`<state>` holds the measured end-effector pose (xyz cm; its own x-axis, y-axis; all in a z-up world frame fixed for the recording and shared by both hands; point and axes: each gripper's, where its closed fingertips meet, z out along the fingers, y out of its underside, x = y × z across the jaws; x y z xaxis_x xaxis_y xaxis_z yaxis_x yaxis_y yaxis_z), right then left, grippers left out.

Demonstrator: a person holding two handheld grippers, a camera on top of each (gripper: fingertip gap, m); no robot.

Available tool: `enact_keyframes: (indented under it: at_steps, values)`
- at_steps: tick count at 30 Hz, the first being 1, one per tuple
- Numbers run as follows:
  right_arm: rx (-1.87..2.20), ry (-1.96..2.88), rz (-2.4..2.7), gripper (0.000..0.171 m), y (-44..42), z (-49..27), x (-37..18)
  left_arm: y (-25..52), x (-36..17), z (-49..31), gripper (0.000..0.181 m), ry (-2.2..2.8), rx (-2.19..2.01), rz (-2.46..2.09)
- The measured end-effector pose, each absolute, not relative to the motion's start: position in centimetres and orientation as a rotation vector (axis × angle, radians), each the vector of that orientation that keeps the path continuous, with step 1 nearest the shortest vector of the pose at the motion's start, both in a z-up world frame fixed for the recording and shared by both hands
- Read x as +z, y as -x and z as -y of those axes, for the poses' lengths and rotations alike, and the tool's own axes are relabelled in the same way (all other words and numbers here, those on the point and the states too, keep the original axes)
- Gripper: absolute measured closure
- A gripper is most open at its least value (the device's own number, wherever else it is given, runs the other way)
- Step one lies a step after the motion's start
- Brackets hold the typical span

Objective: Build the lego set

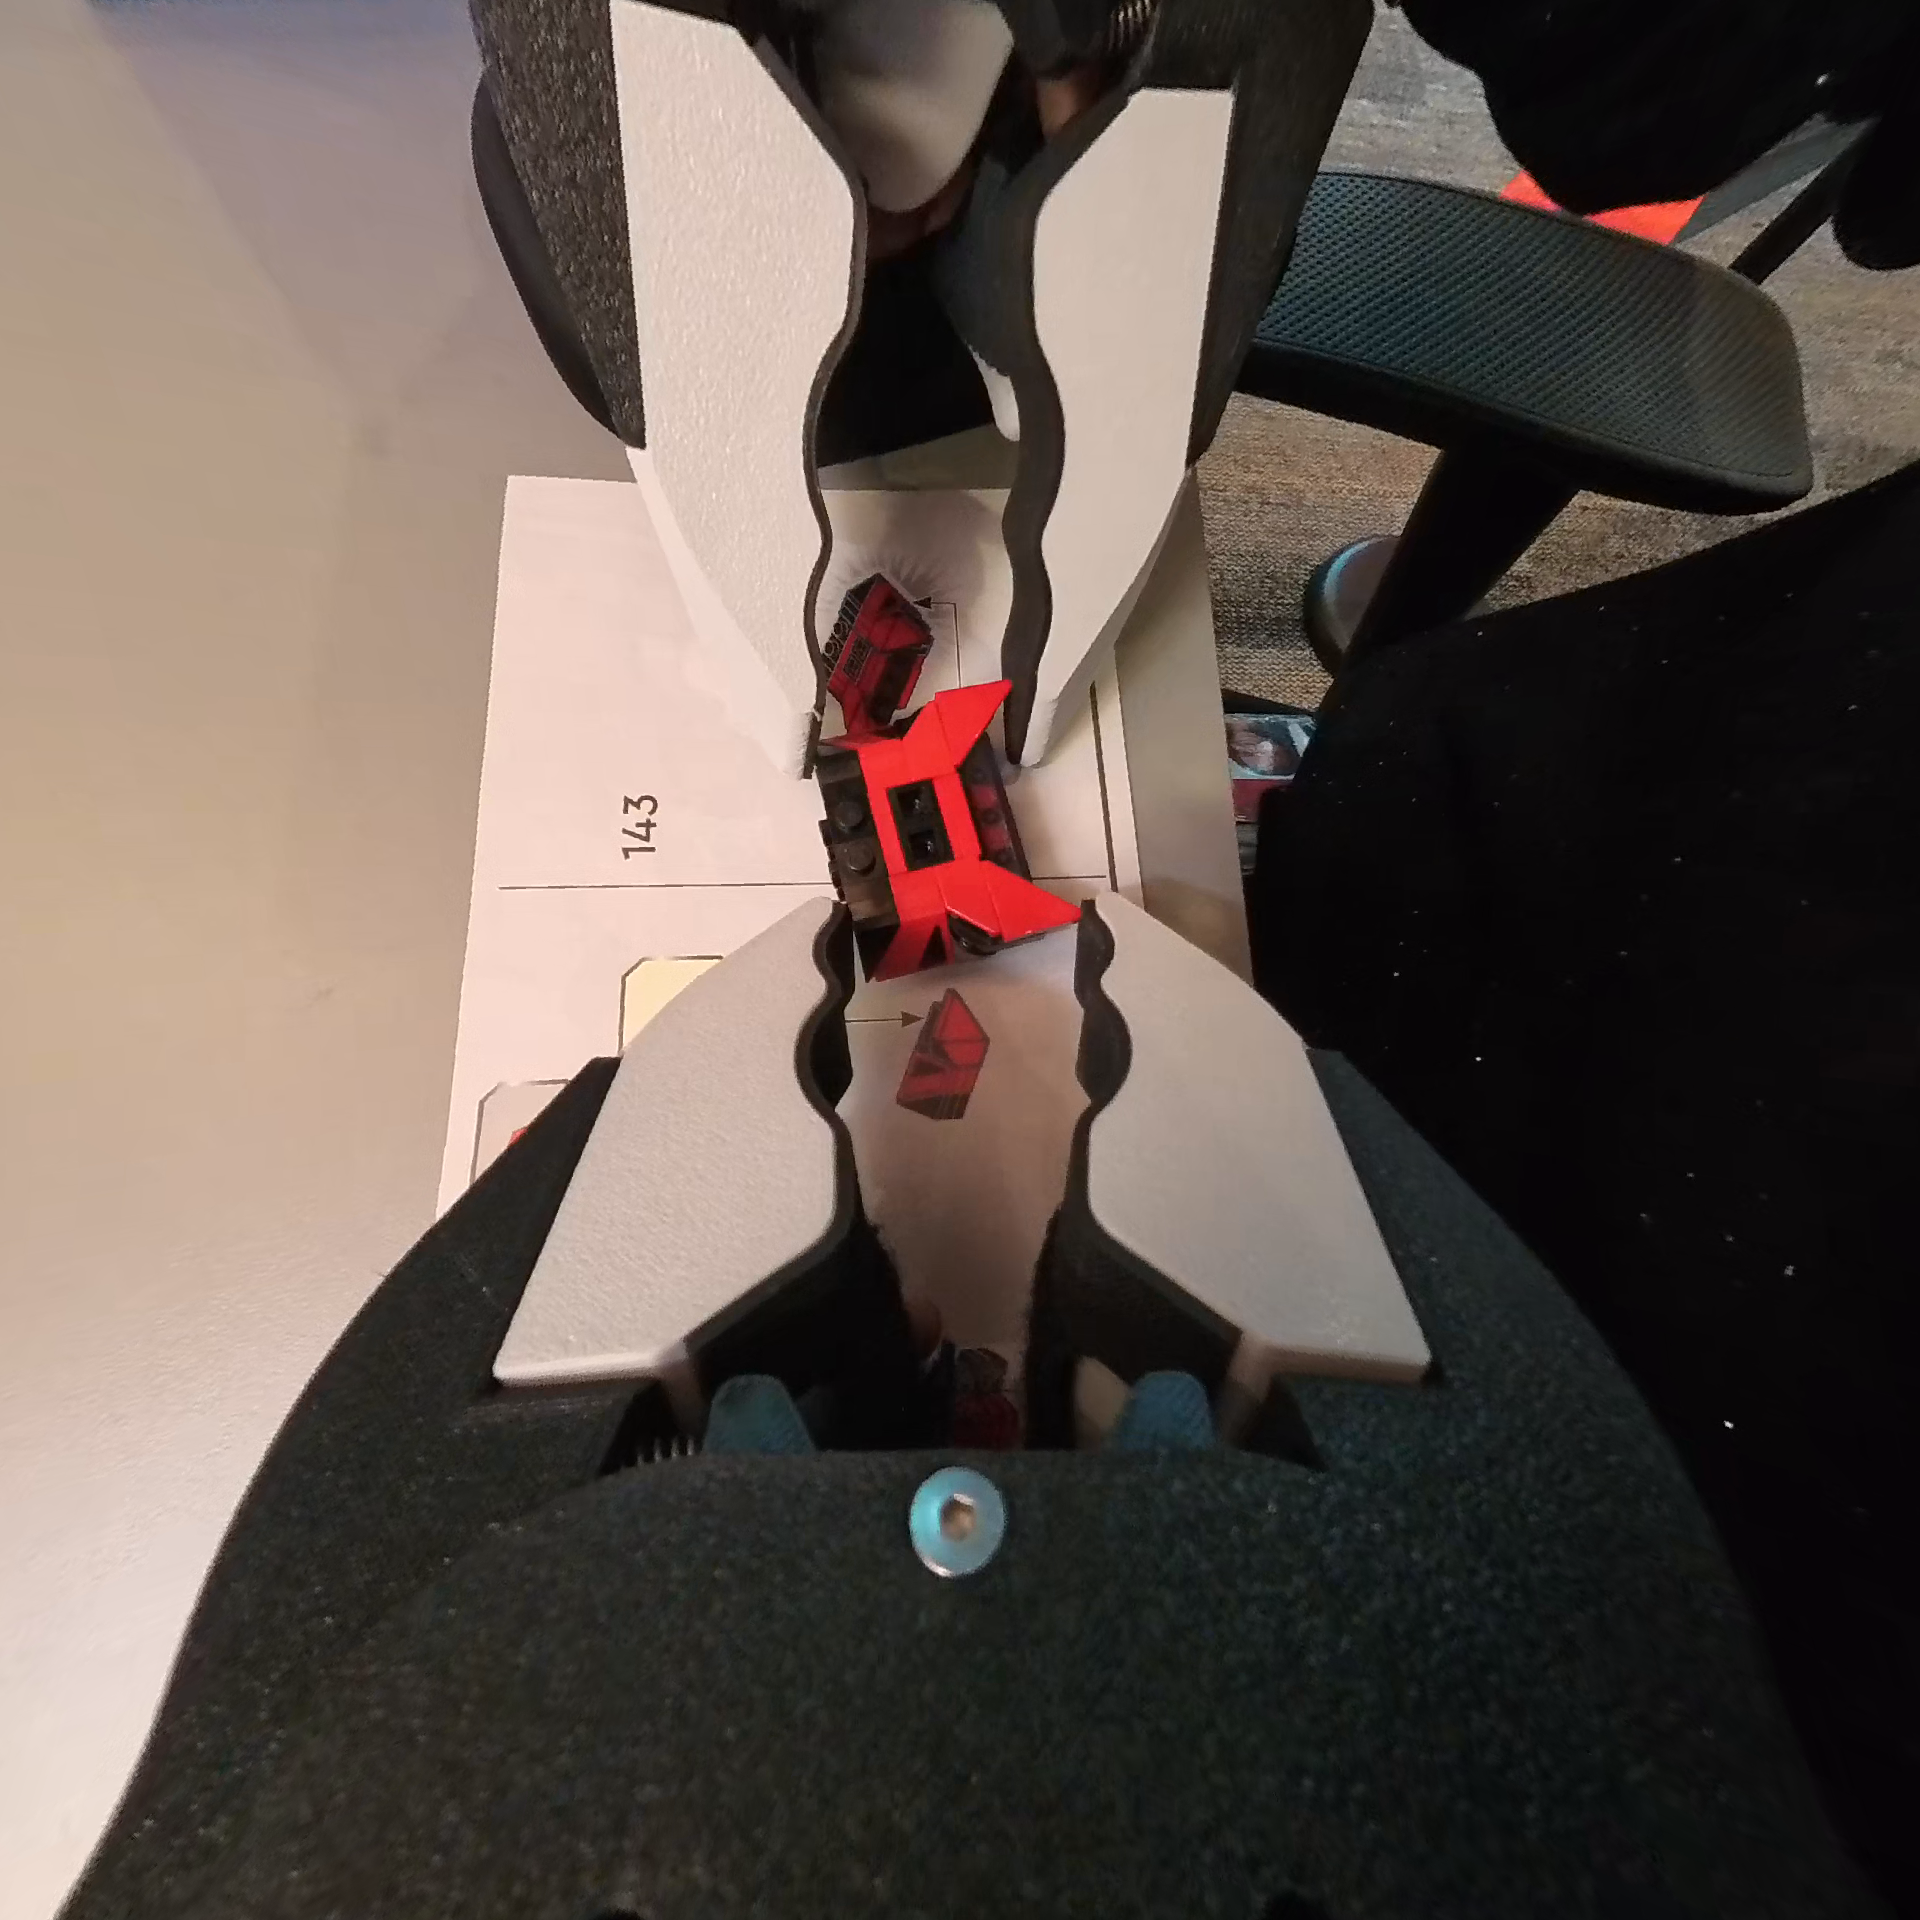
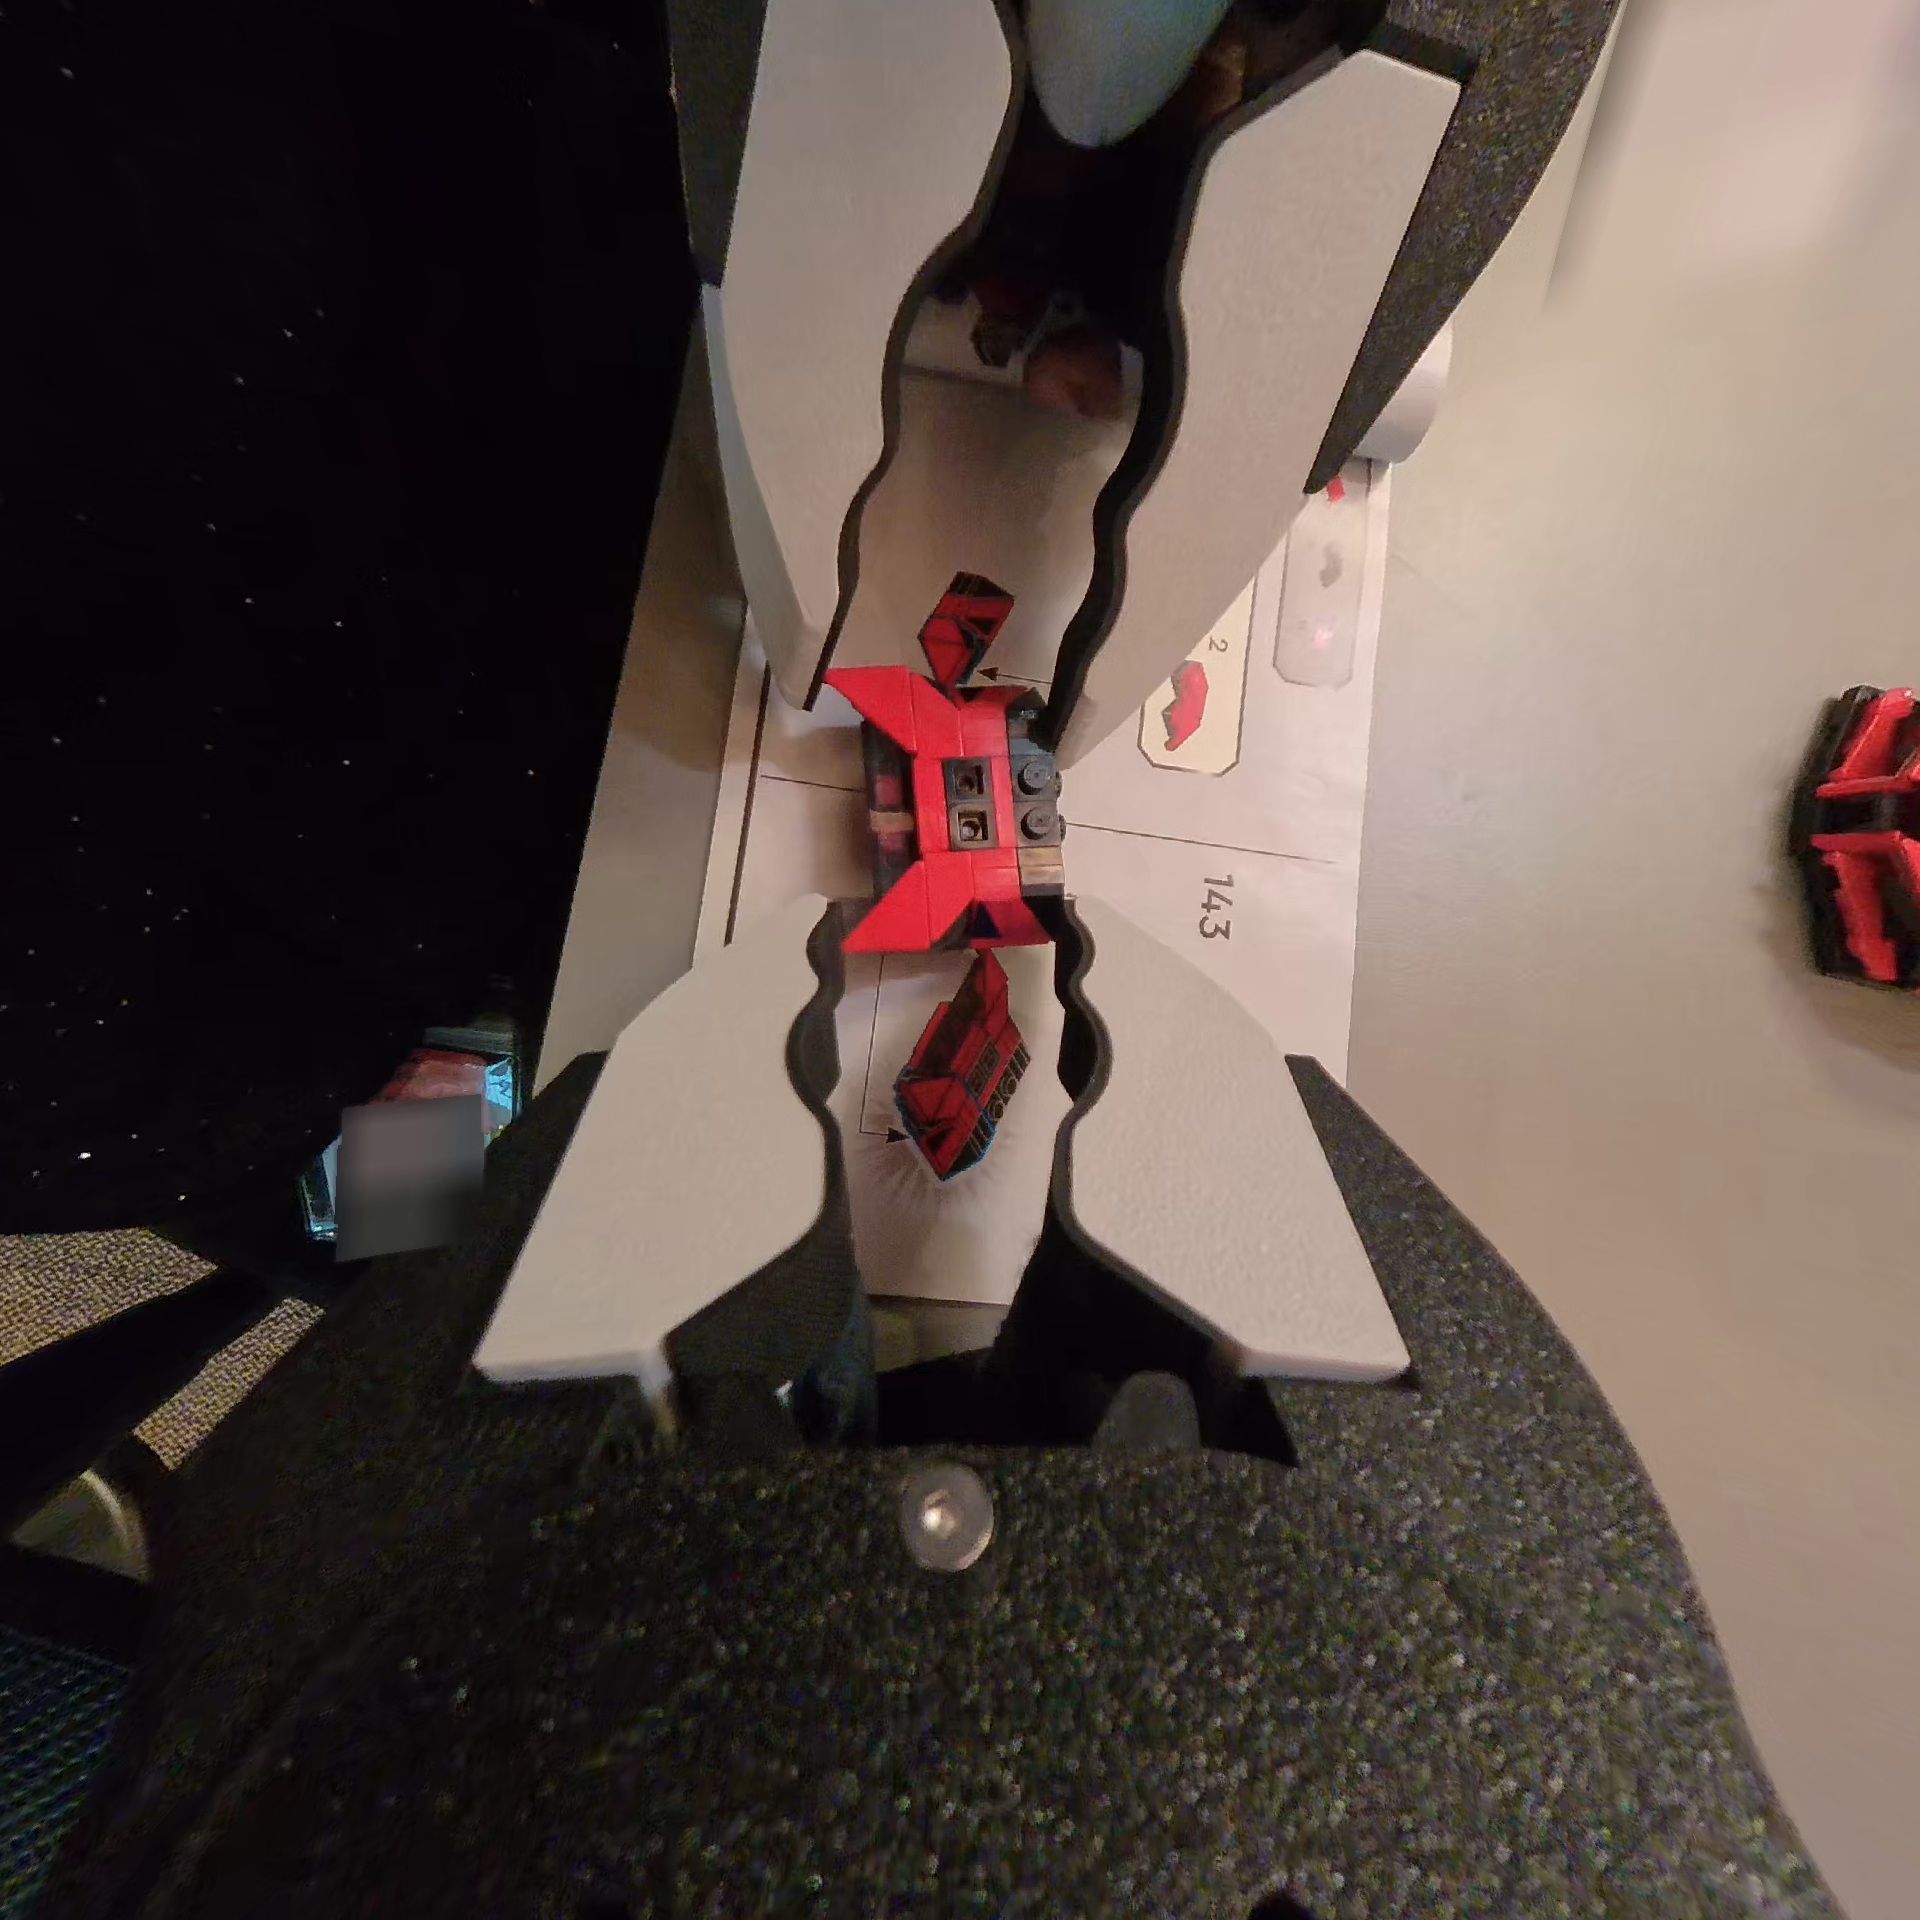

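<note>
Left wrist view: my left gripper (image 1: 961, 920), grey fingers with wavy black pads, reaches in from below and pinches the near end of the small red-and-black lego block assembly (image 1: 930, 831). My right gripper (image 1: 914, 743) comes from the opposite side and closes on the far end. The assembly sits between the two, above the white printed instruction booklet (image 1: 582, 727) lying open on the pale tabletop (image 1: 208, 520). A black mesh office chair (image 1: 1507, 322) stands off the table's edge.

Right wrist view: the same scene reversed. My right gripper (image 2: 945, 920) clamps the near end of the assembly (image 2: 961, 810), and the left gripper (image 2: 935, 717) grips the far end. A second red-and-black lego build (image 2: 1865, 831) lies on the table (image 2: 1610, 1039), well apart at right.
</note>
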<state>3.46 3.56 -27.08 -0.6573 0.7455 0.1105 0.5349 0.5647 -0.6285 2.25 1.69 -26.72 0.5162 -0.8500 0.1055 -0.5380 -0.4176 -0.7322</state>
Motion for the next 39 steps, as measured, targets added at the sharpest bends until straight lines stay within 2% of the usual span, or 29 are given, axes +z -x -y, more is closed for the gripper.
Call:
enact_keyframes:
  at_steps: [5,9,13,23,26,30,33,34,35,36,39]
  values:
    - [0.93,1.049,2.413,0.131,-3.3,-3.2,-26.8,-2.0,-26.8,-1.2,0.14,2.112,-0.649,-1.134]
    - [0.971,0.952,2.464,0.12,-3.6,-2.7,-26.8,-2.0,-26.7,-1.0,0.14,2.098,-0.653,-1.161]
    - [0.99,0.926,2.486,0.13,-3.5,-2.9,-26.7,-2.1,-26.8,-0.9,0.14,2.088,-0.656,-1.19]
    - [0.978,0.897,2.485,0.13,-3.5,-2.8,-26.6,-2.1,-26.8,-0.9,0.139,2.101,-0.678,-1.178]
    - [0.973,0.892,2.473,0.13,-3.4,-2.9,-26.6,-1.9,-27.0,-1.1,0.133,2.133,-0.663,-1.159]
    - [0.959,0.844,2.44,0.13,-3.3,-3.4,-25.6,-1.1,-25.0,-1.5,0.125,2.084,-0.752,-1.018]
    - [0.992,0.648,2.397,0.131,-2.8,-3.0,-22.5,0.3,-21.6,-2.2,0.122,2.006,-0.987,-0.755]
    - [0.995,0.555,2.395,0.141,-2.7,-2.5,-21.3,0.6,-20.4,-2.3,0.121,1.984,-1.105,-0.668]
    - [0.974,0.467,2.379,0.164,-2.3,-2.3,-20.1,0.9,-19.6,-2.4,0.124,1.975,-1.216,-0.594]
    - [0.956,0.398,2.372,0.171,-1.9,-2.2,-19.3,1.1,-19.3,-2.4,0.128,1.982,-1.29,-0.557]
    - [0.893,0.42,2.506,0.167,-1.5,-3.3,-20.5,1.5,-20.9,-2.7,0.133,2.091,-1.235,-0.647]
